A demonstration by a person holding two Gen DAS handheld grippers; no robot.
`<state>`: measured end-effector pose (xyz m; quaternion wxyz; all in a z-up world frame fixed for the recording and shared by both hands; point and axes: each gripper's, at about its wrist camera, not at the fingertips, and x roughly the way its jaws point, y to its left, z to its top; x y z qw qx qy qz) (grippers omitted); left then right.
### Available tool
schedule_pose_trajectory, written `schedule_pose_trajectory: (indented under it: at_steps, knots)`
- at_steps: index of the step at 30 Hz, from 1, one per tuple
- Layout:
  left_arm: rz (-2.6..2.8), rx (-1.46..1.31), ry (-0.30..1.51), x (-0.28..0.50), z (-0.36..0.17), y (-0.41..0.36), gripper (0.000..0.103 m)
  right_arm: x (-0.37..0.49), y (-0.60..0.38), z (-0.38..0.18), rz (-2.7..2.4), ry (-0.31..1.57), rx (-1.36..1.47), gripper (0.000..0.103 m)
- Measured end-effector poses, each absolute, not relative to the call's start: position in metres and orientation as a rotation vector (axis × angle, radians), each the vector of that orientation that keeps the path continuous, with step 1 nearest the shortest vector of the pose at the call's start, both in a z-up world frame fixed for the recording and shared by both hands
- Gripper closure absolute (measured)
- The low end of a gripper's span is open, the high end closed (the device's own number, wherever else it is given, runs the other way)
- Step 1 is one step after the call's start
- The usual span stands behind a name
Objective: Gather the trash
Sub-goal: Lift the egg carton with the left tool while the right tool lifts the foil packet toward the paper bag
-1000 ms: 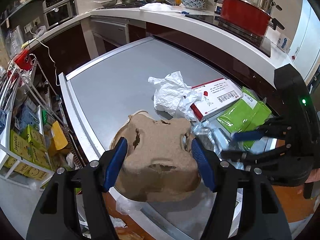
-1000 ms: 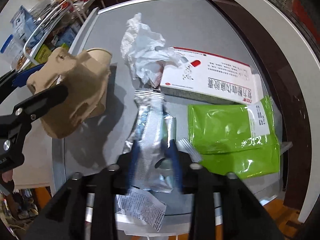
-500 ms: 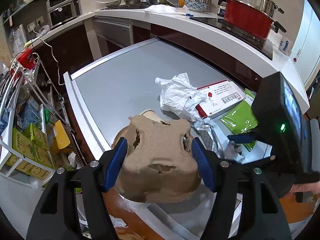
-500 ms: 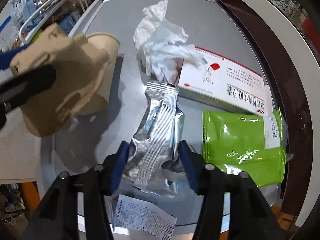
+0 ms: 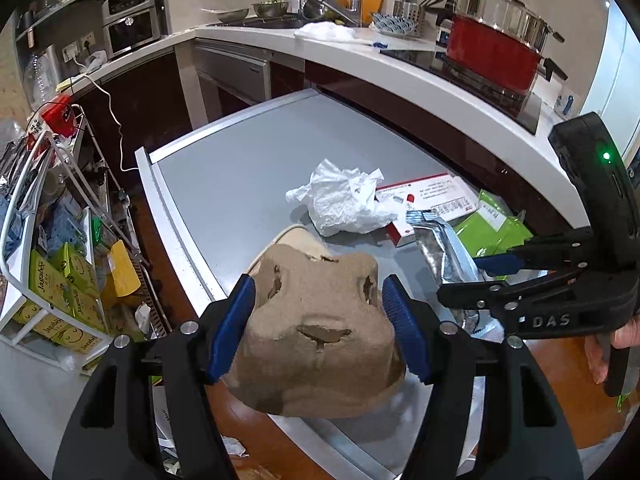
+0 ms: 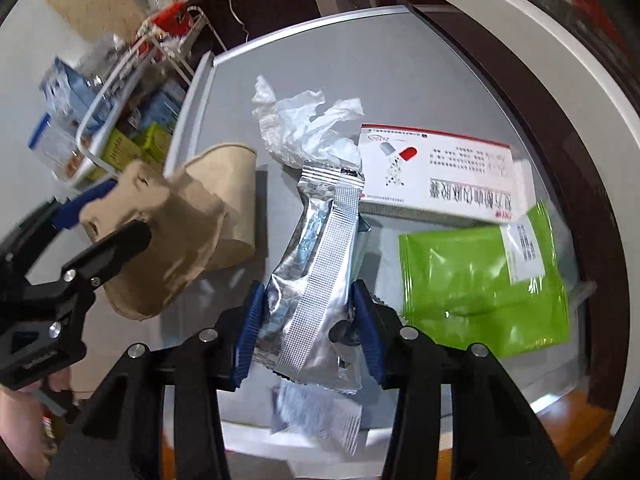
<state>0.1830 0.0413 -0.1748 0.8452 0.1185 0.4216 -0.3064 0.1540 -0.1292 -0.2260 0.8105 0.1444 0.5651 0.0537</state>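
Observation:
My left gripper point(image 5: 318, 292) is shut on a brown pulp cup carrier point(image 5: 316, 344), held above the near edge of the grey table point(image 5: 248, 176). A paper cup point(image 6: 232, 168) lies just behind the carrier point(image 6: 172, 240). My right gripper point(image 6: 308, 300) is shut on a silver foil wrapper point(image 6: 320, 248), its blue pads pressing both sides, and the wrapper hangs a little above the table. In the left wrist view the right gripper point(image 5: 464, 280) is at the right with the wrapper point(image 5: 444, 244) in it. In the right wrist view the left gripper point(image 6: 120, 216) is at the left.
On the table lie crumpled white plastic point(image 6: 304, 124), a white and red medicine box point(image 6: 436, 176), a green pouch point(image 6: 480, 276) and a receipt point(image 6: 316, 416) at the near edge. A wire rack of boxes point(image 5: 52, 240) stands left. Behind runs a white counter with a red pot point(image 5: 492, 52).
My right gripper has closed on the silver wrapper and lifted it off the table. The left gripper has kept still with the cup carrier.

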Motion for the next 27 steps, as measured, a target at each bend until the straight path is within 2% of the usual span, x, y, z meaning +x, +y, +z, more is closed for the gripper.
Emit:
schedule_pose_trajectory:
  at_steps: [8, 20, 27]
  knots:
    - [-0.648, 0.226, 0.871, 0.173, -0.161, 0.040, 0.037, 0.133, -0.145, -0.192, 0.106, 1.136, 0.302, 0.059]
    - [-0.621, 0.291, 0.906, 0.143, -0.177, 0.027, 0.038, 0.117, -0.146, -0.190, 0.117, 1.142, 0.283, 0.059]
    - [-0.559, 0.408, 0.998, 0.129, -0.225, 0.012, 0.041, 0.110, -0.142, -0.186, 0.134, 1.139, 0.271, 0.059]
